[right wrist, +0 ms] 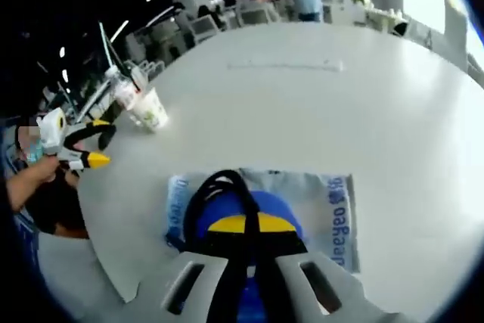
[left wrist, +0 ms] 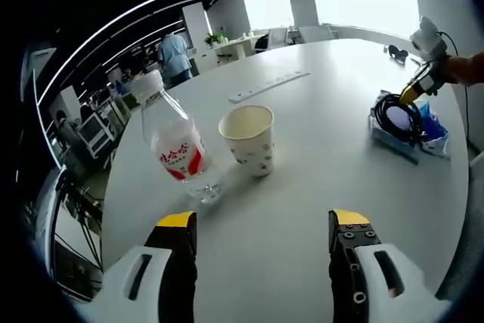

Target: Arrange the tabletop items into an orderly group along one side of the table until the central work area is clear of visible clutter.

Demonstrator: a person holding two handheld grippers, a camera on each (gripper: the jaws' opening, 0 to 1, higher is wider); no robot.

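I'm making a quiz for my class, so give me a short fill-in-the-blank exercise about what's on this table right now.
1. Beside the water bottle stands a paper ____.
2. The left hand-held gripper has its jaws ____.
3. The right hand-held gripper is shut on a coiled black ____.
4. That coil lies on a ____ packet.

Missing words: cup; open; cable; blue
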